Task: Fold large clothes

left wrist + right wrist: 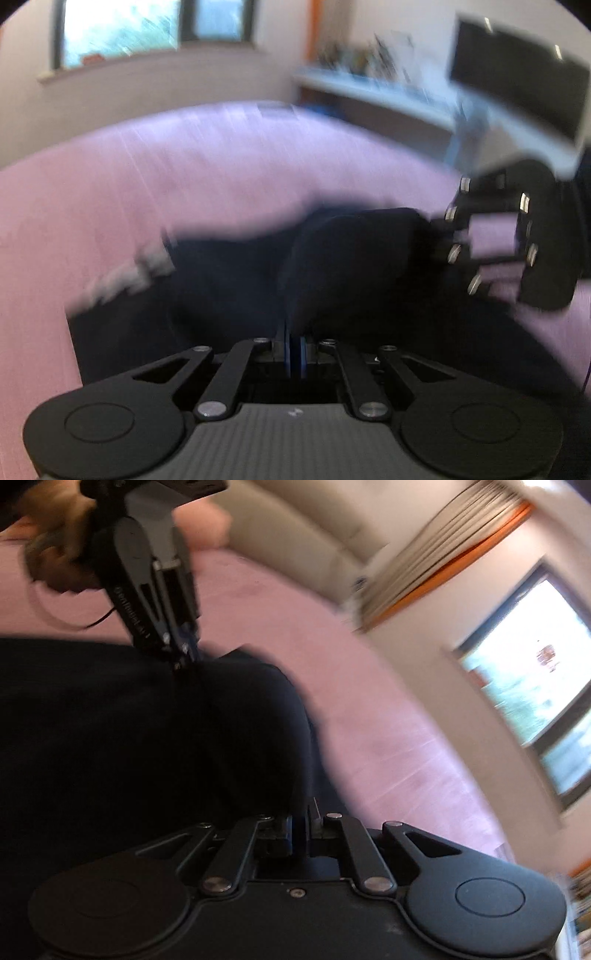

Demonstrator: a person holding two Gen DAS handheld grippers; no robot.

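Nearest the lens in the left wrist view, the black two-finger left gripper (294, 345) has its blue-padded fingers drawn together, pinching a ridge of the large dark navy cloth garment (229, 280). That garment spreads ahead of and to the left of the tool over a pink bed cover (207, 173), with a pale, blurred patch along its left edge. Up and to the right of the tool, the black right gripper (436, 236) reaches in at the far right end of the cloth; motion blur hides whether it has hold. Beyond the bed are a window (118, 29), a pale blue shelf (373, 90) of blurred small things, and a dark screen (517, 81). In the right wrist view, the right gripper (303, 823) shows its fingers close together with a narrow gap, dark cloth (147, 738) bunched right at them; whether the pads press on it cannot be told. Ahead and up to the left, the left gripper (186, 651) points down, tips closed on a raised fold of that garment, a hand (55, 554) behind it. Pink cover (388, 720) runs off to the right, toward a curtain (436, 554) and window (528, 672).
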